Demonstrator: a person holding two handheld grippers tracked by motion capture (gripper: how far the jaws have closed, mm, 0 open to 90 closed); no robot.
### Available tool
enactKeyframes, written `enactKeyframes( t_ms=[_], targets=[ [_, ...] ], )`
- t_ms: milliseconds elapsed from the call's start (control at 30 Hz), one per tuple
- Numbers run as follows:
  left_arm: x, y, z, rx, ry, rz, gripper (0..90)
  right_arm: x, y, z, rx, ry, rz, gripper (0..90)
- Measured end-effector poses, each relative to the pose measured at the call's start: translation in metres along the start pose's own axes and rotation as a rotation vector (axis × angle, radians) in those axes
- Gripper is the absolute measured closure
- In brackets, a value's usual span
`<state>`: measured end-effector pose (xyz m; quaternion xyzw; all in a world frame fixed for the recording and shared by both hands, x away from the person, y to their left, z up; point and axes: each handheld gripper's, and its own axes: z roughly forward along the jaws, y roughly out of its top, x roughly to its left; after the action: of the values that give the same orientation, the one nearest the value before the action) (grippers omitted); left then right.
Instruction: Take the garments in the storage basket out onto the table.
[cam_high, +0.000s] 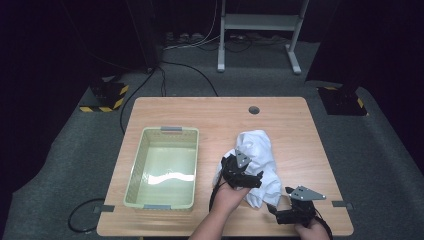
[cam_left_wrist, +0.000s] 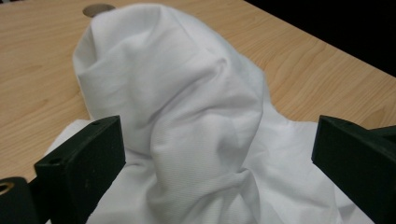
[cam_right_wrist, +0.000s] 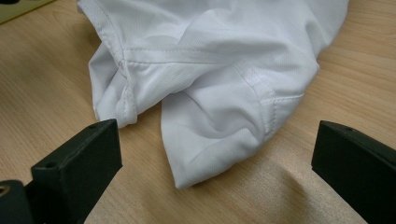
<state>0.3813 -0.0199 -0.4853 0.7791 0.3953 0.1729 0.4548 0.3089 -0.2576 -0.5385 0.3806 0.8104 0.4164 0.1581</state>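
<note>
A crumpled white cloth (cam_high: 257, 145) lies on the right half of the wooden table (cam_high: 210, 112). My left gripper (cam_high: 247, 172) hovers over the cloth's near left part. In the left gripper view its jaws stand wide apart, the left gripper (cam_left_wrist: 215, 158) open, with a raised fold of the cloth (cam_left_wrist: 187, 93) between them and not pressed. My right gripper (cam_high: 275, 204) rests low by the table's front right edge, pointing at the cloth's near end. The right gripper (cam_right_wrist: 215, 154) is open, and a hemmed corner of the cloth (cam_right_wrist: 210, 70) lies just ahead of its jaws.
A pale green plastic basket (cam_high: 135, 172) stands on the table's left half with nothing in it; its corner (cam_right_wrist: 18, 7) appears in the right gripper view. A round cable hole (cam_high: 254, 109) sits near the far edge. Bare wood lies to the cloth's right.
</note>
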Motion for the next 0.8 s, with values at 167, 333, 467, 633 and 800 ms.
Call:
enactKeyframes(
  t_ms=[167,333,467,633,800],
  targets=[
    [0.002,0.007,-0.014,-0.035,-0.02,0.01,1.4,0.0,0.0,0.0,0.002,-0.001,0.0,1.0],
    [0.003,0.013,-0.026,-0.064,-0.042,0.012,1.9,0.0,0.0,0.0,0.002,-0.001,0.0,1.0],
    [0.003,0.014,-0.034,-0.075,-0.073,0.005,2.0,0.0,0.0,0.0,0.002,-0.002,-0.002,1.0],
    [0.002,0.01,-0.042,-0.093,-0.088,0.004,2.0,0.0,0.0,0.0,0.003,-0.002,-0.003,1.0],
    [0.0,0.004,-0.052,-0.111,-0.089,0.018,1.9,0.001,0.0,0.0,0.006,-0.002,-0.005,0.9]
  ],
)
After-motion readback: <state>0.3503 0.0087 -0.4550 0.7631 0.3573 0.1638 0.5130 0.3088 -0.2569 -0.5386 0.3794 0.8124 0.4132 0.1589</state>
